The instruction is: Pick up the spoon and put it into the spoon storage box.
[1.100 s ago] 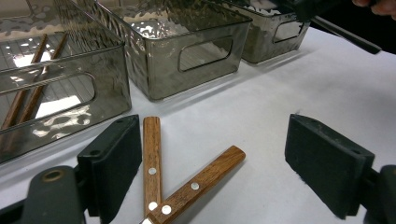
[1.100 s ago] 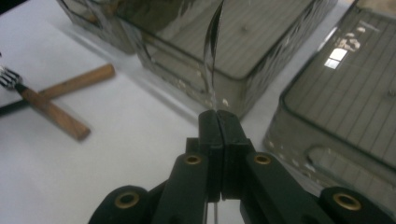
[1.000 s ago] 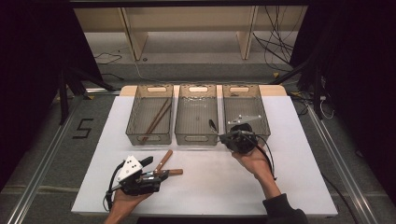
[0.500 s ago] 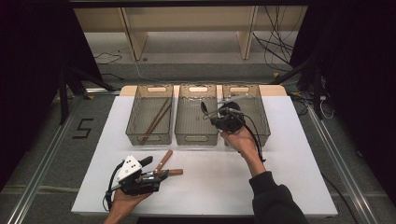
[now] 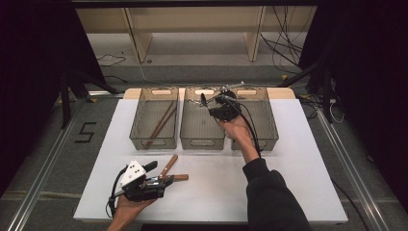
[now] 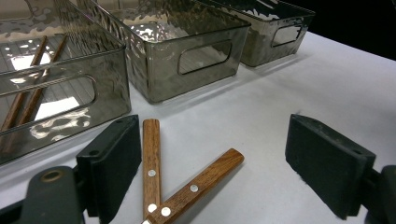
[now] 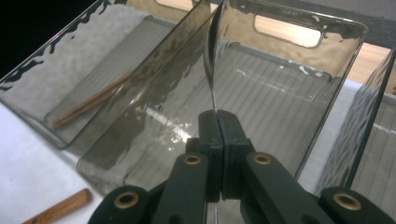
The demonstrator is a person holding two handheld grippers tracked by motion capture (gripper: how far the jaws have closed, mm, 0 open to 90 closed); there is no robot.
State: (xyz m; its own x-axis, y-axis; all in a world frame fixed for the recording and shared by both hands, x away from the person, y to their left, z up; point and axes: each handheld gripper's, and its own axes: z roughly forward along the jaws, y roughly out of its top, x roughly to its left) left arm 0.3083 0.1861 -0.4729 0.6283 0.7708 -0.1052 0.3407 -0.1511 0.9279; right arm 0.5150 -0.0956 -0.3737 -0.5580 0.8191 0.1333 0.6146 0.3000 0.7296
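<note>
Holding a spoon, right gripper hovers above middle bin.

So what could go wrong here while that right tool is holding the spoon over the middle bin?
The right tool pinches the spoon only by its thin handle, so it might swivel or slip. It hangs near the wall between the middle bin and the chopstick bin, so it could clip that wall or land beside the chopsticks.
</note>
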